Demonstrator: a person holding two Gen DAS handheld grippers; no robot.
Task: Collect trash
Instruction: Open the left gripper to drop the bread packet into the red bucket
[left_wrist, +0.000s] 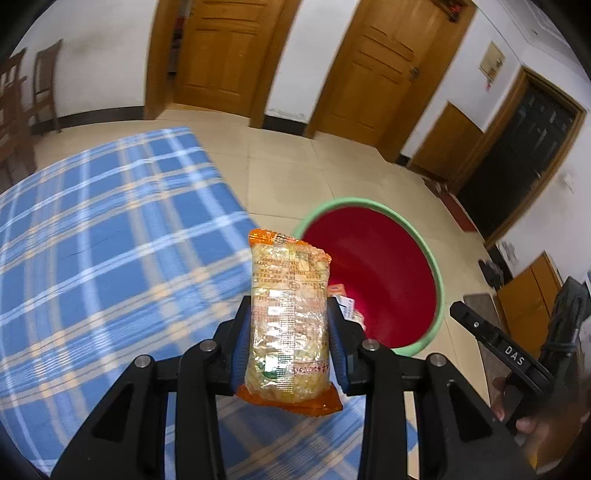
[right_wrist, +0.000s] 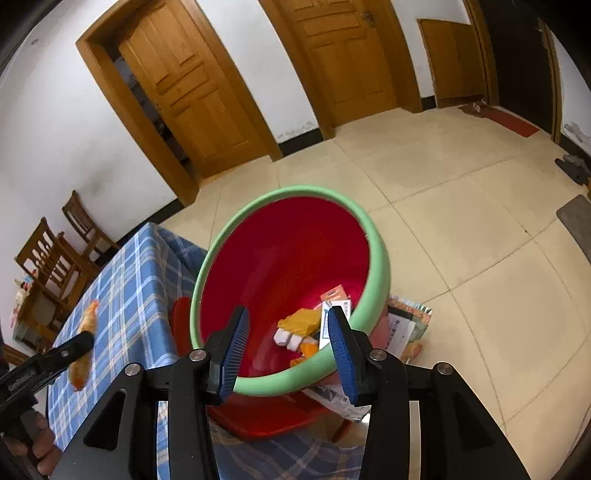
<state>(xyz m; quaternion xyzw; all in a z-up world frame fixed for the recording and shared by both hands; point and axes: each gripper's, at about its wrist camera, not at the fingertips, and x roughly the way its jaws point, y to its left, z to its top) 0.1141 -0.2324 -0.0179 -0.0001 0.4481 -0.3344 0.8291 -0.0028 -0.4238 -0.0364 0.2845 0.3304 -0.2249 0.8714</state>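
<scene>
The left gripper (left_wrist: 290, 332) clamps an orange-ended noodle packet (left_wrist: 290, 317) upright between its pads, the red bin (left_wrist: 373, 280) at two o'clock beyond. The right gripper (right_wrist: 288, 347) hangs apart and empty over that bin's green rim (right_wrist: 380, 273).

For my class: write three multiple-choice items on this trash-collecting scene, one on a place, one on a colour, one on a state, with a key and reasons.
1. Where is the snack packet?
A. in the bin
B. between the left gripper's pads
C. on the floor

2. What colour is the bin's rim?
A. green
B. blue
C. black

3. How is the right gripper?
A. shut on a box
B. shut on cloth
C. open, holding nothing

Key: 1 B, the pads press the packet's sides; 2 A, a green ring tops the red inside; 3 C, only the bin shows between its pads.
</scene>
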